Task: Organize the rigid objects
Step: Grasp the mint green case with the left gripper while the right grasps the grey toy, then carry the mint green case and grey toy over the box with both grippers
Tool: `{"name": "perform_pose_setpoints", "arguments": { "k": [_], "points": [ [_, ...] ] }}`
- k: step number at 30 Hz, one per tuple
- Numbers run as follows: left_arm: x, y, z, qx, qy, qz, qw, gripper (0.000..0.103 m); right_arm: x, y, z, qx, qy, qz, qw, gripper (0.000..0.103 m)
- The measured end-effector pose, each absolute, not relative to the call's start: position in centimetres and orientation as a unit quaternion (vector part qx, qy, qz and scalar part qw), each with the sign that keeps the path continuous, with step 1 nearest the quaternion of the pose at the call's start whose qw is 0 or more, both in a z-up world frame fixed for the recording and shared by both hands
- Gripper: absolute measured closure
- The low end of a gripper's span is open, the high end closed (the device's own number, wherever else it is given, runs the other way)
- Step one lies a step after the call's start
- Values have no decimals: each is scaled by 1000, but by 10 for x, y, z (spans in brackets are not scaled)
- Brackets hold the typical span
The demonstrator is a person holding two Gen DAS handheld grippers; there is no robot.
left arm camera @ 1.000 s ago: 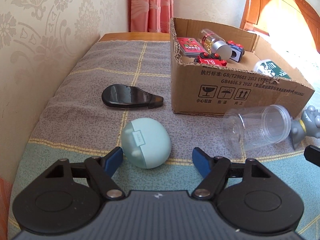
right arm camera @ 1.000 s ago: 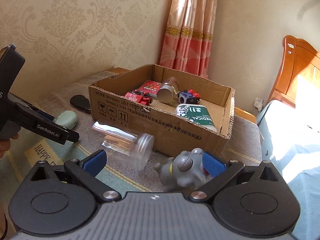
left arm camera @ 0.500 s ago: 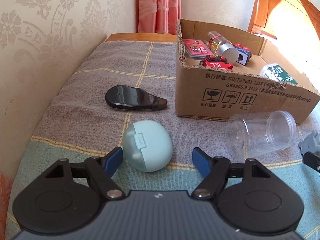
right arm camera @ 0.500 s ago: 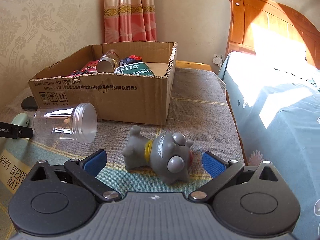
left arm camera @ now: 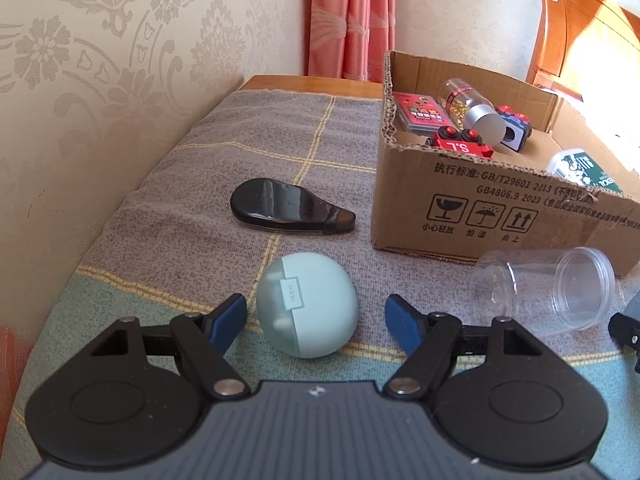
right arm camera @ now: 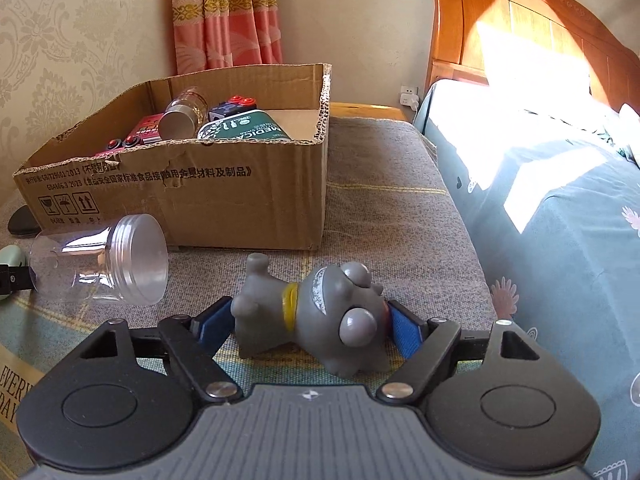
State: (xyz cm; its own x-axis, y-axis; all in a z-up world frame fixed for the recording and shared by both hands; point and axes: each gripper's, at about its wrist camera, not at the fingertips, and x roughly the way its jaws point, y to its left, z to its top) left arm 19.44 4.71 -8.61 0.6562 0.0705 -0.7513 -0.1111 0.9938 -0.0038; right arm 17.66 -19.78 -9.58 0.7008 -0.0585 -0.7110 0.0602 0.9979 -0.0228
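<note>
Bedside cloth (right arm camera: 384, 184) — toy dog (right arm camera: 312, 312) sideways, seemingly head-right

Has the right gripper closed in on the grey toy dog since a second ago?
Yes. The right gripper now straddles the grey toy dog, nearer the cardboard box.

mint case (right arm camera: 9, 258) cut off at frame edge (right wrist view), black case (right arm camera: 22, 221) mostly hidden

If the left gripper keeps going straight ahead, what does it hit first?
The mint green case, lying just ahead between the open fingers of the left gripper. The black case lies farther on.
</note>
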Motion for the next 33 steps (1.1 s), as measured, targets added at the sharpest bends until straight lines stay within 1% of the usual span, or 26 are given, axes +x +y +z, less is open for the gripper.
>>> {"name": "perform_pose_setpoints", "arguments": {
  "k": [2, 4, 6, 7, 10, 22, 28, 33],
  "points": [
    [195, 49, -85, -34, 415, 57, 908, 29, 178, -198, -96, -2, 386, -37, 922, 22],
    [195, 49, -84, -41, 416, 67, 906, 35, 179, -197, -95, -2, 388, -38, 921, 22],
    [196, 47, -83, -41, 417, 70, 905, 37, 182, -198, -94, -1, 389, -38, 921, 23],
    [196, 46, -83, -41, 416, 71, 906, 41, 183, -198, -94, -1, 389, -38, 921, 24],
    [197, 46, -82, -37, 412, 66, 908, 51, 186, -199, -93, -1, 391, -34, 920, 25],
    [198, 49, -75, 9, 434, 15, 901, 51, 184, -205, -74, -15, 398, 22, 917, 26],
    [188, 46, -63, 29, 432, -12, 901, 51, 179, -213, -48, -25, 392, 60, 918, 26],
    [182, 43, -47, 31, 423, -34, 905, 51, 187, -215, -17, -40, 367, 87, 925, 26]
  ]
}}
